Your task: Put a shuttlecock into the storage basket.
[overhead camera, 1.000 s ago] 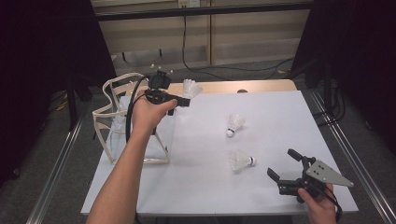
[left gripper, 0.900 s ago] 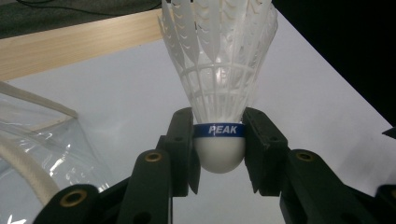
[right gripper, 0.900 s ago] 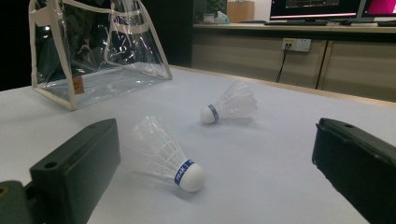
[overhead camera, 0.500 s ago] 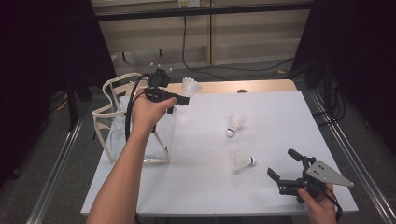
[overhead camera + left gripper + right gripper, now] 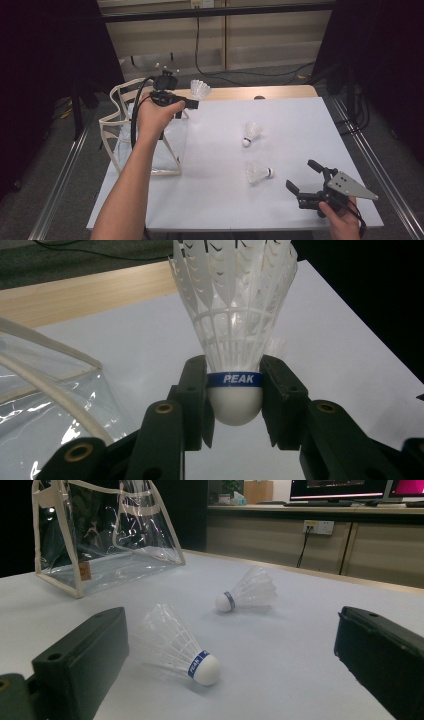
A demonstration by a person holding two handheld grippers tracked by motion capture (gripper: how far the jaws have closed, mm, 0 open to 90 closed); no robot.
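My left gripper (image 5: 194, 101) (image 5: 234, 401) is shut on a white shuttlecock (image 5: 199, 90) (image 5: 234, 330) at its cork, blue band between the pads, feathers pointing away. It hovers above the clear bag (image 5: 150, 131) at the table's left. Two more shuttlecocks lie on the white table: one (image 5: 251, 133) (image 5: 245, 595) mid-table, one (image 5: 258, 172) (image 5: 177, 647) nearer the front. My right gripper (image 5: 305, 177) (image 5: 235, 660) stands open near the front right corner, its jaws either side of the nearer shuttlecock but well short of it.
The clear bag with cream trim (image 5: 100, 535) stands open at the left edge of the table (image 5: 300, 120). A wooden strip (image 5: 270, 92) runs along the far edge. Cables hang beyond it. Dark curtains flank both sides.
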